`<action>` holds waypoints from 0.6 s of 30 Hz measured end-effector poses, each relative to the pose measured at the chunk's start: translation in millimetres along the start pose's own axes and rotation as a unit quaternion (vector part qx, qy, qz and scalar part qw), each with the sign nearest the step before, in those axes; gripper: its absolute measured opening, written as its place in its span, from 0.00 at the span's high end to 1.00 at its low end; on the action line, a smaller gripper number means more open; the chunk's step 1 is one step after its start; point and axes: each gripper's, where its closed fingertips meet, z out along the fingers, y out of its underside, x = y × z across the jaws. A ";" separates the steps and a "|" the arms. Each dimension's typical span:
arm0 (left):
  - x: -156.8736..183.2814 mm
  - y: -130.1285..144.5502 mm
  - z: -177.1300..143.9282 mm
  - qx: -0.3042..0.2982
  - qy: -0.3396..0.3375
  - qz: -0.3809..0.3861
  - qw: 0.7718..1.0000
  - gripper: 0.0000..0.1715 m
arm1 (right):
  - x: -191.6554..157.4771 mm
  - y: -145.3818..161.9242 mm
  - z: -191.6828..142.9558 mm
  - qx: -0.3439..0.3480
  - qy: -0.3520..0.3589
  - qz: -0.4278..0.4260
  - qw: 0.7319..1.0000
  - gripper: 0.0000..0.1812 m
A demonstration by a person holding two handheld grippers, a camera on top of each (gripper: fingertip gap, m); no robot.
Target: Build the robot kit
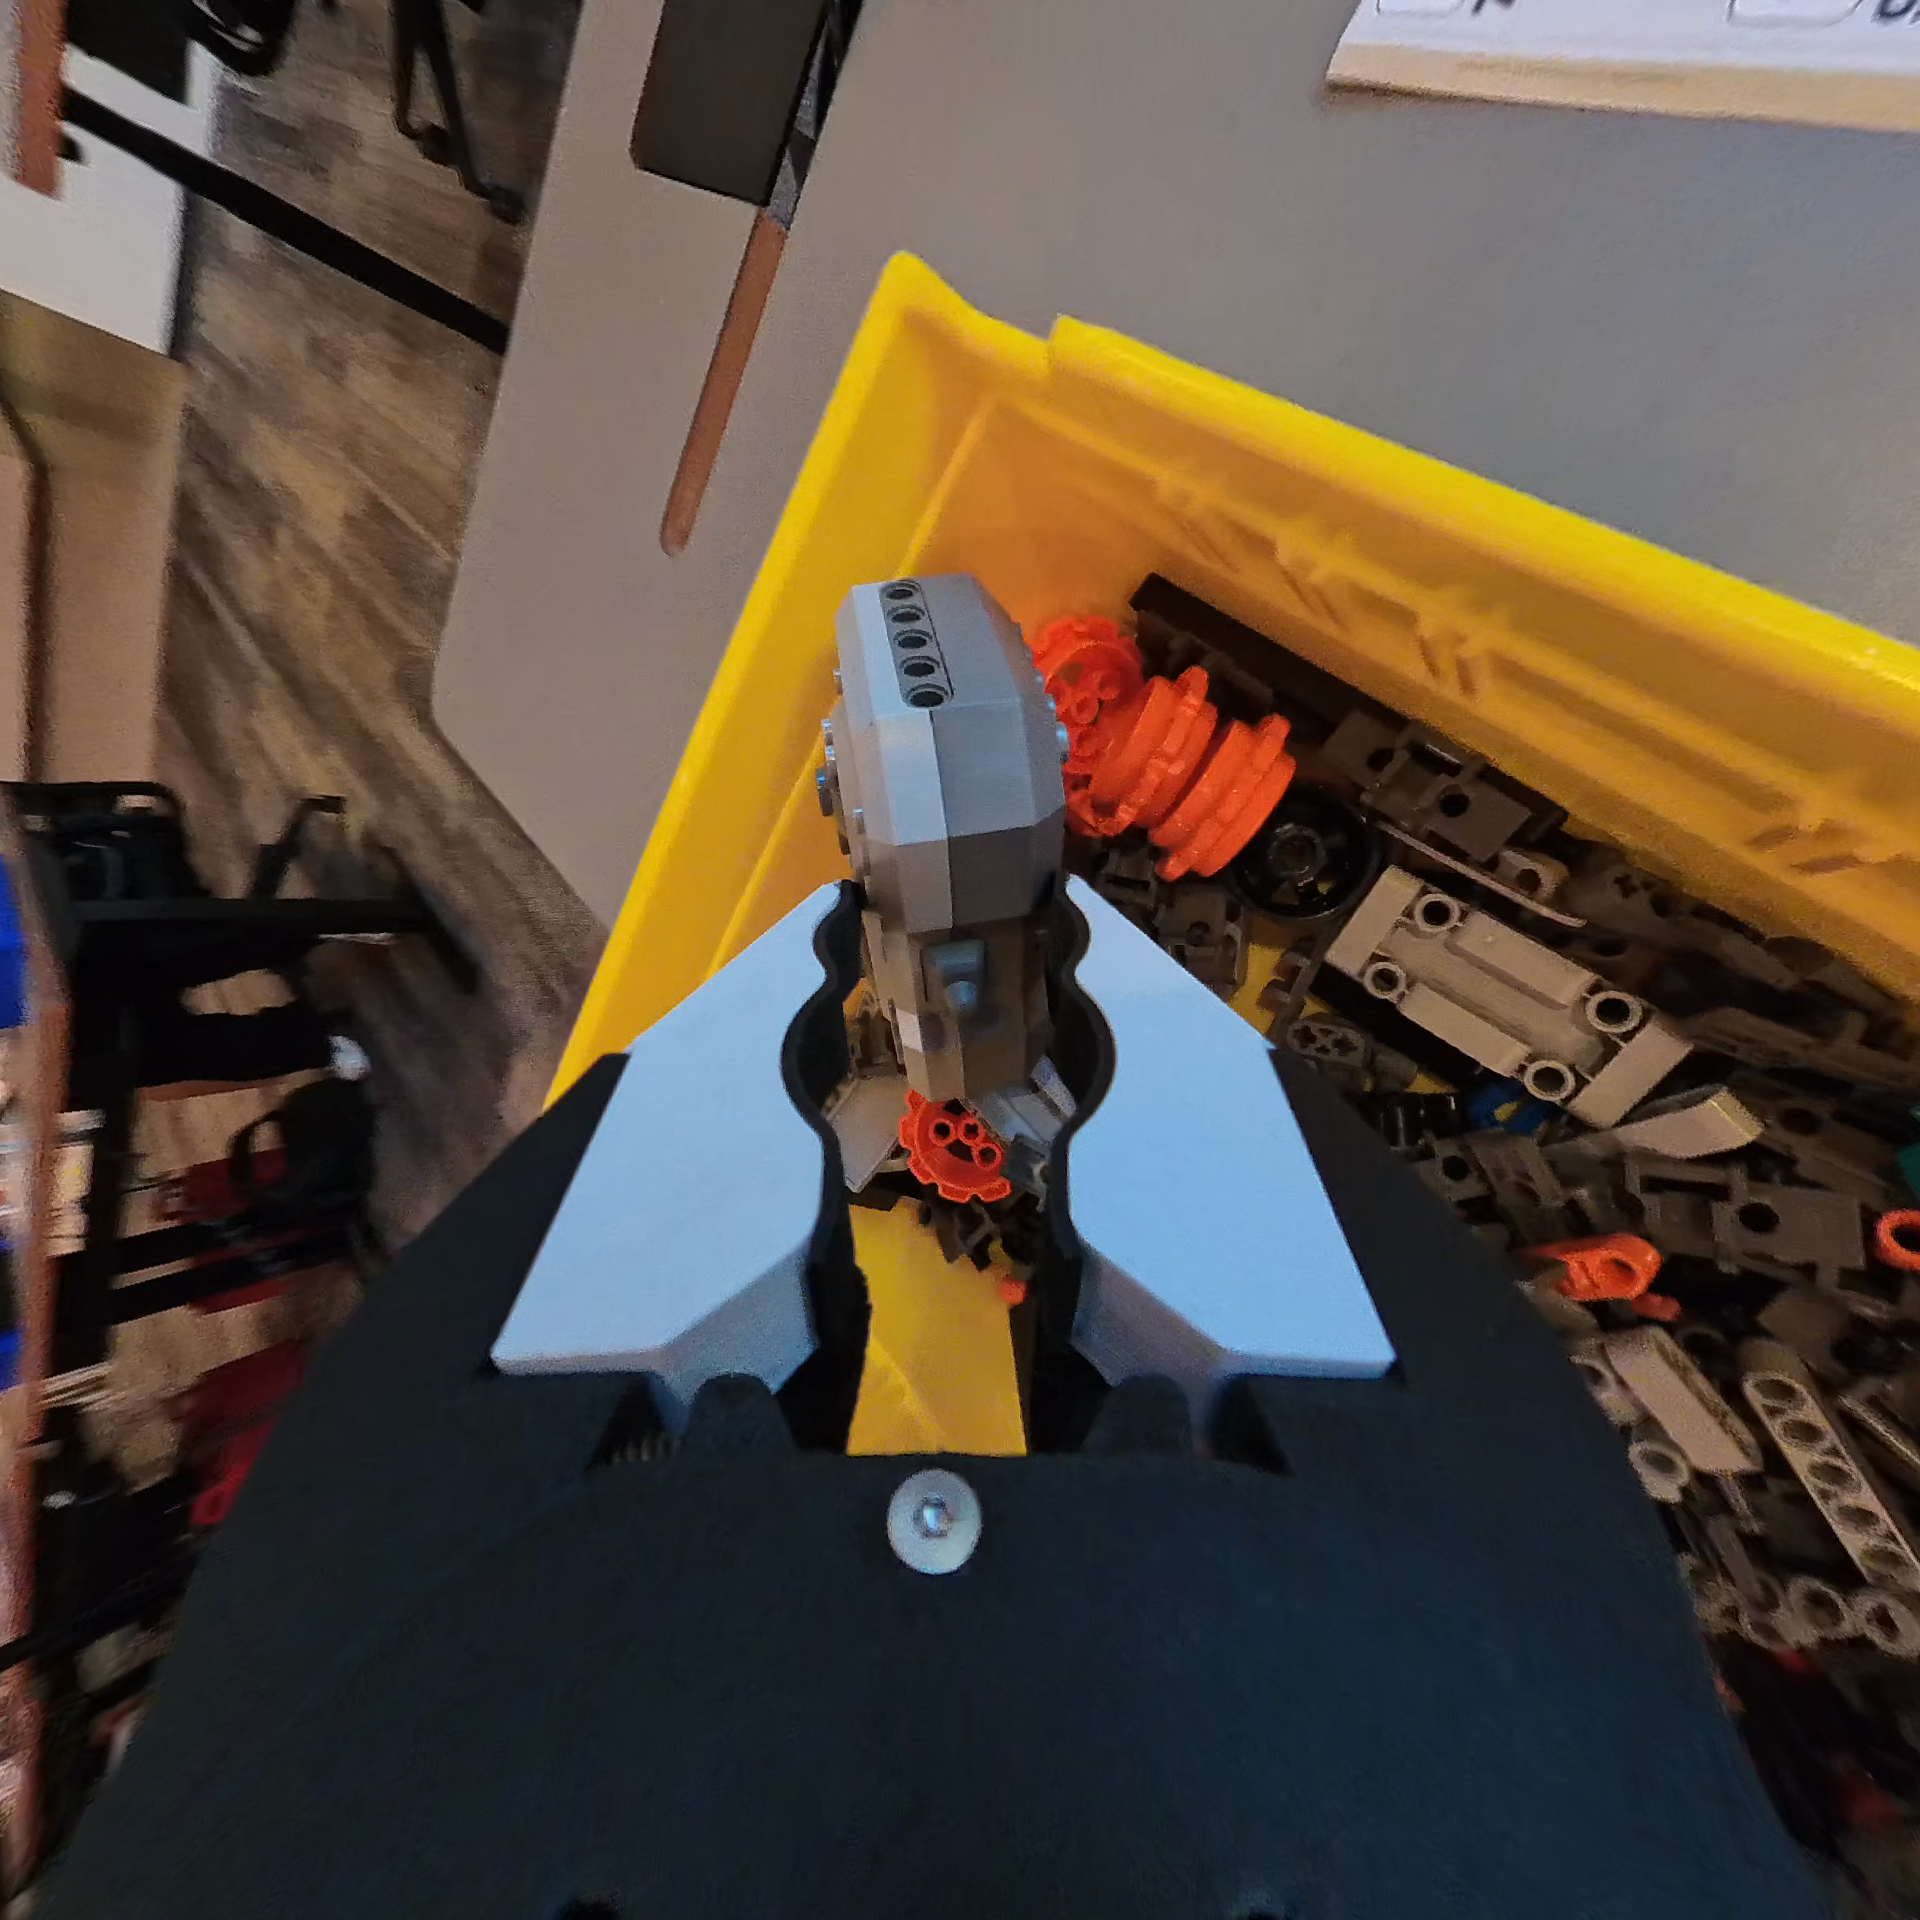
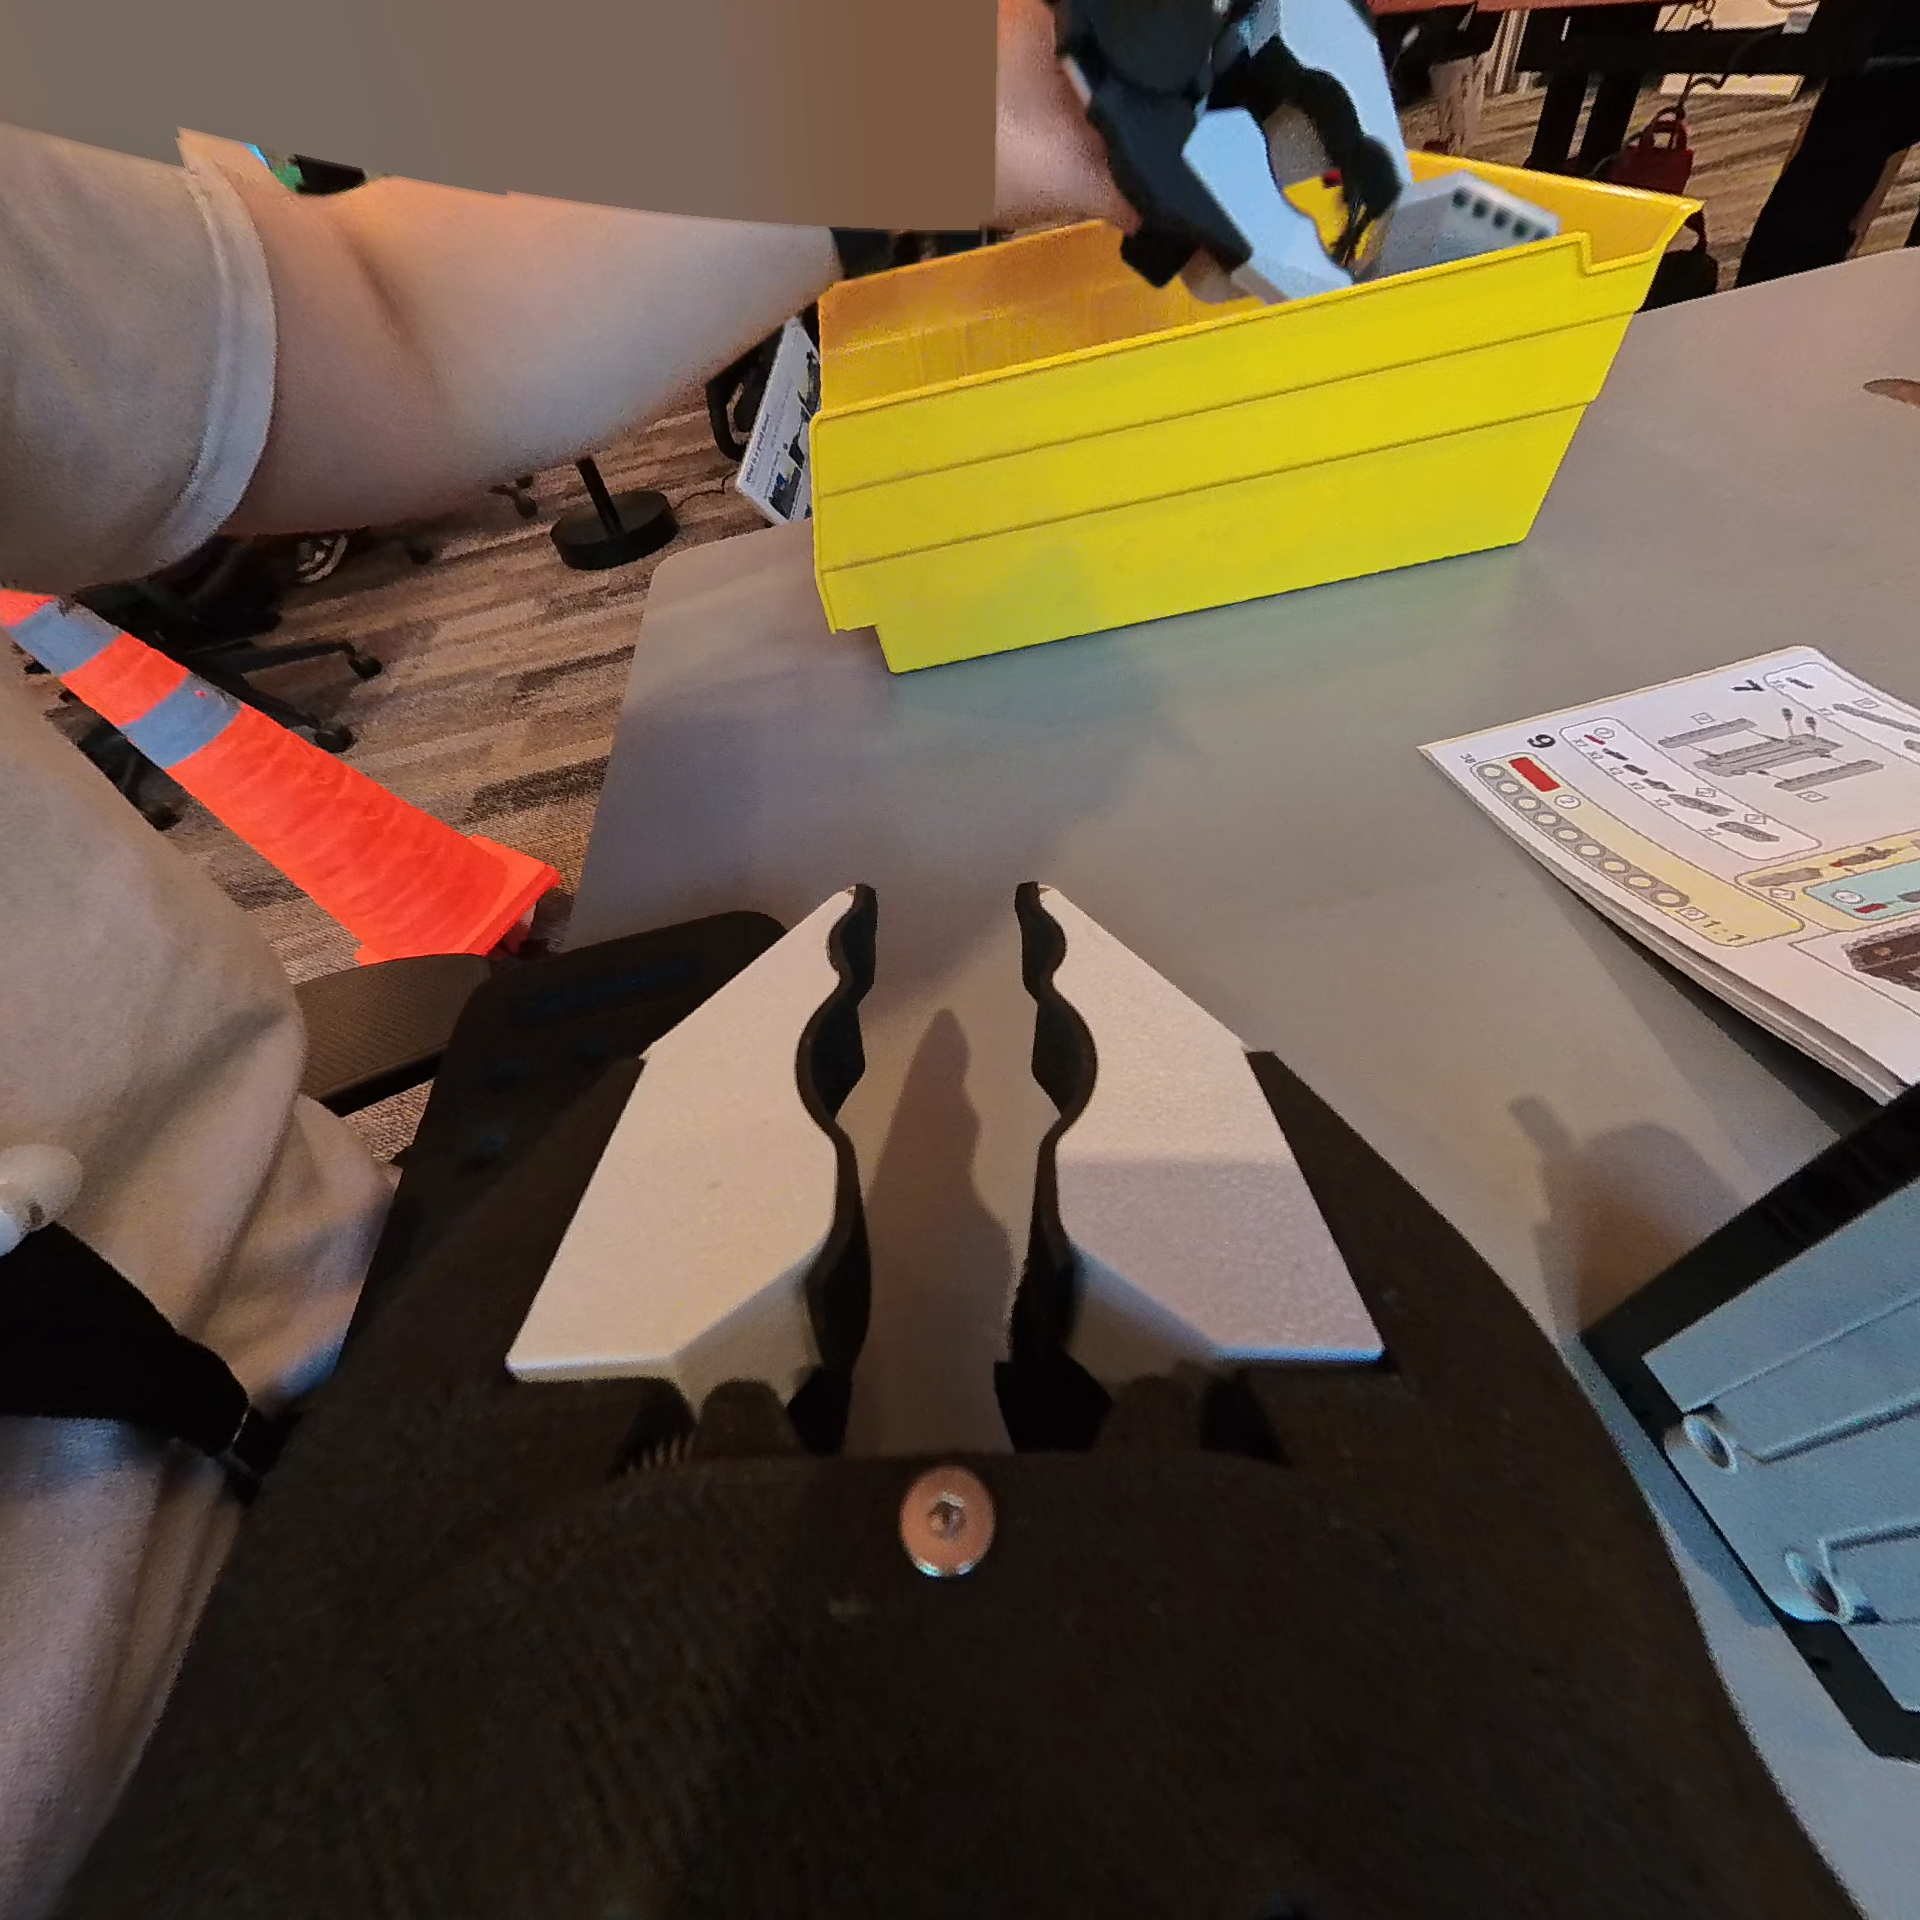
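A yellow bin (image 1: 1455, 582) stands on the grey surface (image 2: 1195, 831), near its far edge. Inside lies a heap of dark and light grey building pieces, among them an orange hub stack (image 1: 1174, 758), a black wheel (image 1: 1304, 857), a long grey housing (image 1: 1496, 997) and holed beams (image 1: 1829, 1475).

The left tongs (image 1: 951, 914) are clamped on a grey motor block (image 1: 945, 748), gripping its narrow neck, with the rounded head and its row of 5 holes sticking out past the tips. An orange gear (image 1: 951, 1143) sits at the block's lower end. The block hangs over the bin's corner, above the heap. From the right wrist view, these tongs point down into the far end of the bin, held by a bare forearm (image 2: 520, 343) reaching across from the left.

The right tongs (image 2: 945, 894) are apart and hold nothing, hovering low over bare surface, well short of the bin. An instruction booklet (image 2: 1704, 831) lies to their right, and a grey panel (image 2: 1808, 1455) sits at the near right edge.
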 end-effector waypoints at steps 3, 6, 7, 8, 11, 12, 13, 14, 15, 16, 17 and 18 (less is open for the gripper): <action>-9.2 0.3 -6.5 0.006 0.017 -0.006 1.000 0.80 | -0.1 1.1 0.9 -0.003 0.000 -0.001 1.000 0.85; -19.5 0.1 -16.1 0.011 0.020 -0.005 1.000 0.80 | 0.4 2.5 1.7 -0.006 -0.002 0.002 1.000 0.85; -24.4 0.0 -19.3 0.014 0.017 -0.007 1.000 0.80 | 0.4 2.6 1.9 -0.005 -0.002 0.004 1.000 0.85; -28.3 -0.2 -22.6 0.018 0.014 -0.008 1.000 0.80 | 0.3 2.4 2.0 -0.005 -0.003 0.004 1.000 0.85; -30.3 -3.3 -30.9 0.032 0.030 -0.012 0.999 0.80 | 0.6 2.9 2.4 -0.007 -0.002 0.003 1.000 0.85; -28.5 -3.4 -32.3 0.033 0.037 -0.007 0.999 0.80 | 0.8 3.2 2.5 -0.007 -0.002 0.003 1.000 0.85; -27.6 -3.0 -32.8 0.032 0.039 -0.005 0.999 0.80 | 1.0 3.6 2.6 -0.008 -0.002 0.004 1.000 0.85; -25.6 -2.8 -32.8 0.032 0.045 -0.004 0.998 0.80 | 0.9 3.9 2.7 -0.008 -0.003 0.005 1.000 0.85; -21.9 -2.9 -33.0 0.035 0.059 -0.009 0.998 0.80 | 1.0 3.8 2.8 -0.008 -0.003 0.006 1.000 0.85; -19.2 -3.0 -33.3 0.038 0.072 -0.020 0.996 0.80 | 0.9 3.7 2.9 -0.008 -0.004 0.006 1.000 0.85; -18.2 -3.0 -33.9 0.043 0.079 -0.032 0.995 0.80 | 0.7 3.6 2.9 -0.008 -0.004 0.006 1.000 0.85; -17.5 -3.6 -35.0 0.052 0.086 -0.044 0.994 0.80 | 0.5 3.7 3.0 -0.009 -0.004 0.005 1.000 0.85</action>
